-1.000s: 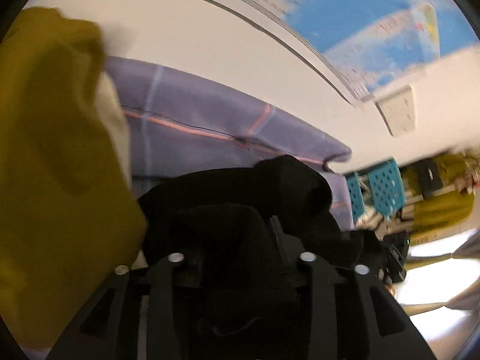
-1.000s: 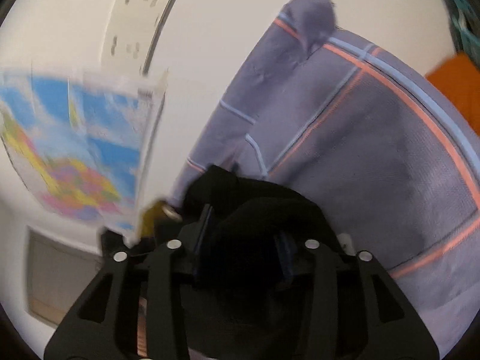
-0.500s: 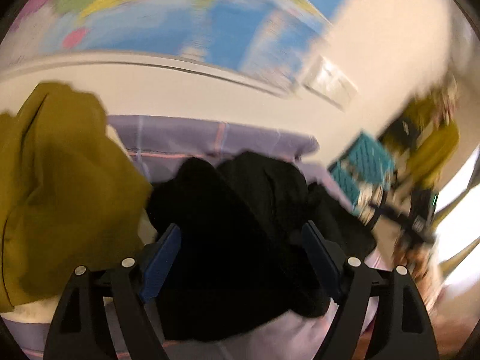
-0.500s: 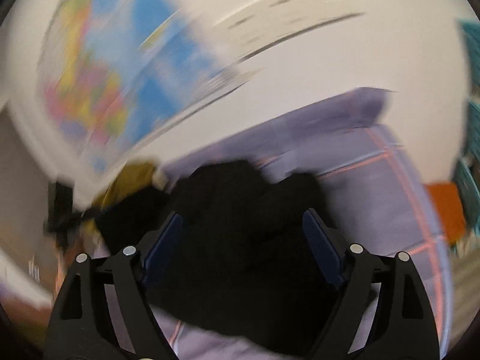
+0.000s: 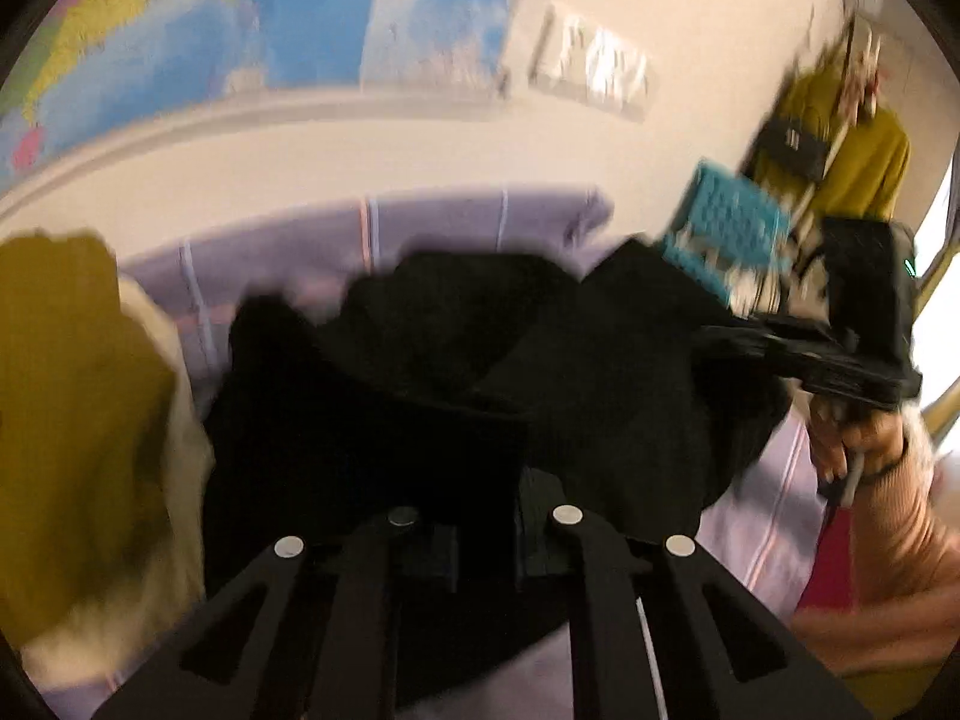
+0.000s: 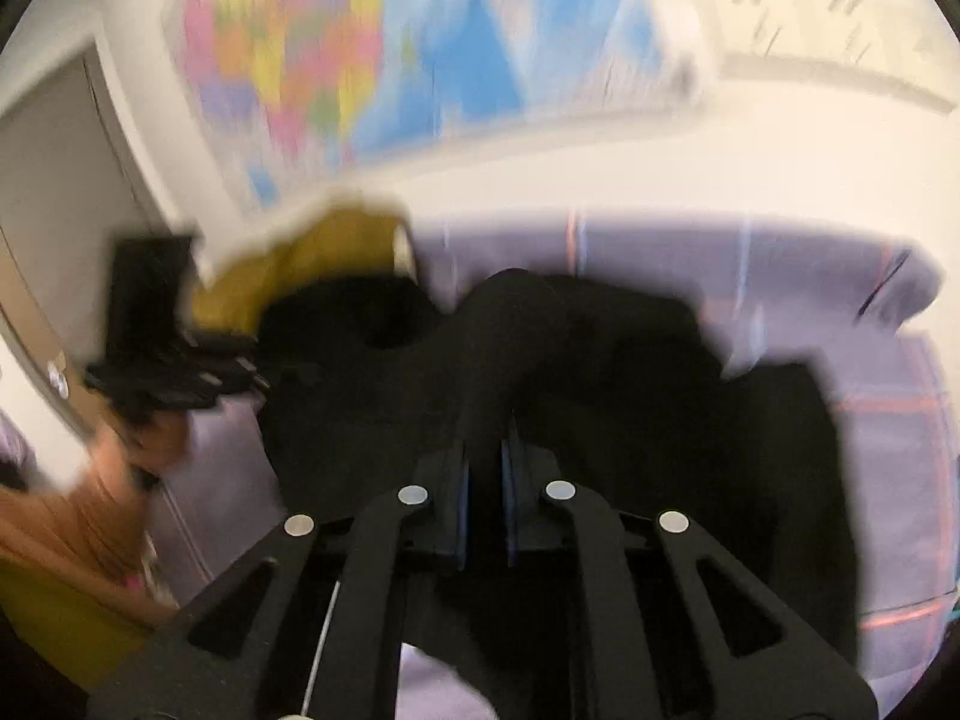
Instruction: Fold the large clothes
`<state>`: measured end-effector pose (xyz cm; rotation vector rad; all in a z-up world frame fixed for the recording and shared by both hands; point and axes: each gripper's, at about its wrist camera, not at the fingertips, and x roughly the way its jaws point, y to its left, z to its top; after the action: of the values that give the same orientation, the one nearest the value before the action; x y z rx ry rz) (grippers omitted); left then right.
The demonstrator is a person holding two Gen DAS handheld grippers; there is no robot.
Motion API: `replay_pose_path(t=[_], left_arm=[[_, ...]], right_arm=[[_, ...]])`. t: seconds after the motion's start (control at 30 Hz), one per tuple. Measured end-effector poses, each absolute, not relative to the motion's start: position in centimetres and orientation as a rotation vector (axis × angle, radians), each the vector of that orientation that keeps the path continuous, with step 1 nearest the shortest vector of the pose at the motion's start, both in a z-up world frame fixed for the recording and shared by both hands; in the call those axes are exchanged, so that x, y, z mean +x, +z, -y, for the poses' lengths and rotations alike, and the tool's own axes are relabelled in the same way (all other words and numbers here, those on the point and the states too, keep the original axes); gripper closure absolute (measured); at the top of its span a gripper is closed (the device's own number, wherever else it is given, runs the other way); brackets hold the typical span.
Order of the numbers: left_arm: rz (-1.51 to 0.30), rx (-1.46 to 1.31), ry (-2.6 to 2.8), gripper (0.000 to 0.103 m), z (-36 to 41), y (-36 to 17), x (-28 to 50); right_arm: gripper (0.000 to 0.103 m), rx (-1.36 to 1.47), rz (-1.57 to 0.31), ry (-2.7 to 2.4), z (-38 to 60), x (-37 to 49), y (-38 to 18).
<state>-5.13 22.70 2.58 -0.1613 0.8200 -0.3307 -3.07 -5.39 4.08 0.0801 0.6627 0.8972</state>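
— Both grippers first. What is the right gripper doing?

— Its blue-padded fingers are pressed nearly together with a ridge of the black garment pinched between them. The fold rises from the pads toward twelve o'clock.

— And the left gripper?

— Drawn in close as well, with black cloth bunched between its fingers. The pads are mostly buried in the fabric, but it is clamped on the garment.

— Where does the garment lie?

— Crumpled in a dark heap on the lilac bedsheet, filling the middle of both views. In the right wrist view the sheet shows at three o'clock of the heap, with thin orange and blue stripes.

— Can each gripper see the other?

— Yes. From the left wrist, the right gripper comes in at three o'clock, its tips at the edge of the heap, with the person's hand on its handle. From the right wrist, the left gripper shows at nine o'clock, blurred.

— What lies around the heap?

— A mustard garment at nine o'clock in the left view, just beside the black one; in the right view it sits at eleven. A world map hangs on the wall at twelve. A teal basket stands at two o'clock in the left view.
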Motion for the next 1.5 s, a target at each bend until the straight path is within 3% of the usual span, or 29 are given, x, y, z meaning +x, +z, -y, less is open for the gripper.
replay_pose_path(t=[0.1, 0.17, 0.27, 0.4, 0.43, 0.47, 0.53, 0.6, 0.67, 0.77, 0.83, 0.93, 1.0, 1.07, 1.1, 1.13, 1.23, 1.37, 1.43, 1.5], left_arm=[[-0.733, -0.203, -0.314, 0.09, -23.4, 5.6, -3.5], [-0.714, -0.198, -0.276, 0.082, -22.9, 6.1, -1.8], [-0.758, -0.112, -0.118, 0.062, -22.6, 4.2, 0.6], [-0.901, -0.081, -0.053, 0.061, -23.4, 0.0, 0.7], [-0.904, -0.096, -0.06, 0.06, -23.9, -0.4, -0.4], [-0.889, -0.099, -0.059, 0.058, -24.2, -0.4, -1.2], [-0.837, -0.126, -0.07, 0.031, -25.3, 0.2, -3.8], [-0.779, -0.155, -0.09, 0.03, -26.4, 0.8, -7.4], [-0.768, -0.157, -0.09, 0.029, -26.5, 0.6, -9.7], [-0.758, -0.156, -0.109, 0.021, -25.8, -0.2, -12.4], [-0.762, -0.137, -0.12, 0.018, -25.0, -1.1, -13.3], [-0.789, -0.06, -0.103, 0.018, -22.7, -2.9, -12.3], [-0.8, 0.014, -0.078, 0.022, -21.2, -3.9, -10.8], [-0.818, -0.02, -0.089, 0.044, -21.0, -4.7, -9.6], [-0.834, -0.052, -0.093, 0.06, -21.2, -4.8, -9.1], [-0.838, -0.067, -0.094, 0.07, -21.5, -4.7, -9.2], [-0.827, -0.167, -0.083, 0.087, -23.4, -2.6, -9.6], [-0.777, -0.269, -0.118, 0.092, -25.3, 1.2, -12.0], [-0.795, -0.263, -0.169, 0.092, -24.7, 1.0, -12.4], [-0.889, -0.16, -0.147, 0.092, -22.8, -1.3, -11.9]], right_arm=[[0.095, 0.149, -0.521, 0.842, 7.7, -3.3, 7.8], [0.095, 0.166, -0.493, 0.772, 8.2, -2.0, 8.1], [0.094, 0.124, -0.648, 0.695, 5.8, 1.8, 4.3], [0.089, 0.063, -0.852, 0.684, 3.5, 4.5, -1.5], [0.082, 0.06, -0.859, 0.679, 3.5, 4.6, -1.9], [0.067, 0.072, -0.849, 0.672, 4.2, 4.3, -1.7], [0.056, 0.124, -0.801, 0.681, 6.2, 3.3, -0.4], [0.047, 0.144, -0.736, 0.692, 8.3, 1.1, 1.1], [0.031, 0.165, -0.657, 0.667, 11.4, -1.4, 2.3], [0.015, 0.177, -0.62, 0.582, 15.0, -4.6, 2.0], [0.01, 0.187, -0.645, 0.529, 17.0, -6.4, 0.0], [0.011, 0.24, -0.738, 0.546, 17.9, -7.0, -3.8], [0.033, 0.249, -0.773, 0.556, 17.3, -6.6, -5.4], [0.077, 0.276, -0.774, 0.627, 16.5, -6.4, -6.2], [0.084, 0.275, -0.762, 0.637, 16.4, -6.4, -5.8], [0.086, 0.257, -0.74, 0.631, 16.6, -6.7, -4.8], [0.091, 0.279, -0.636, 0.615, 18.9, -8.3, -0.9], [0.091, 0.238, -0.56, 0.564, 21.9, -10.8, 2.6], [0.089, 0.256, -0.651, 0.474, 23.2, -10.0, 0.3], [0.079, 0.204, -0.825, 0.436, 22.7, -8.9, -3.4]])
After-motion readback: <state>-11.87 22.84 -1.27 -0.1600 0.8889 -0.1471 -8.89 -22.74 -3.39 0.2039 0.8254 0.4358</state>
